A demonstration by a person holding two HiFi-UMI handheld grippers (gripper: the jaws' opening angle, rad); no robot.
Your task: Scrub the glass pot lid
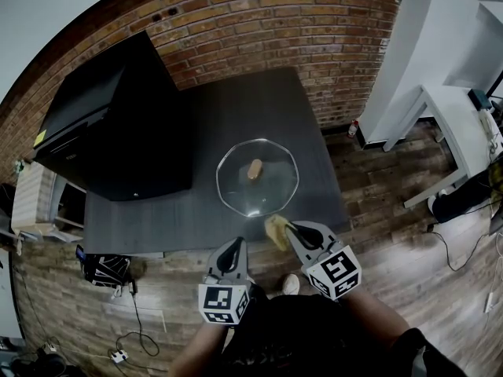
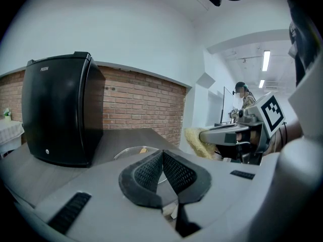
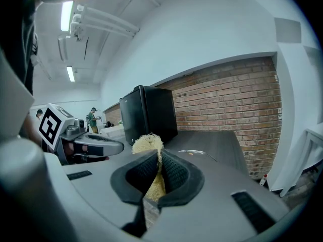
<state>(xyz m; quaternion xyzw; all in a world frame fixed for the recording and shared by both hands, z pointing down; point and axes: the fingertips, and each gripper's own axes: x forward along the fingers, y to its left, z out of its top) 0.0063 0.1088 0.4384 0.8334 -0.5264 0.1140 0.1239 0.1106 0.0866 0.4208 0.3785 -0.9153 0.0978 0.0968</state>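
The glass pot lid [image 1: 258, 178] lies flat on the dark table [image 1: 212, 124] near its front edge, with a tan knob [image 1: 255, 169] in its middle. In the left gripper view the lid [image 2: 132, 153] shows low, just past the jaws. My right gripper [image 1: 288, 228] hovers at the table's front edge, just short of the lid, shut on a yellow scrubbing pad [image 1: 276, 231] that sticks out past its tips [image 3: 148, 144]. My left gripper [image 1: 234, 249] is held beside it, off the table's front, shut with nothing between its jaws [image 2: 162, 158].
A black mini fridge [image 1: 118, 124] stands on the table's left half. A brick wall [image 1: 275, 22] runs behind the table. White furniture [image 1: 448, 108] stands to the right. Cables and a power strip [image 1: 118, 356] lie on the wooden floor at the left.
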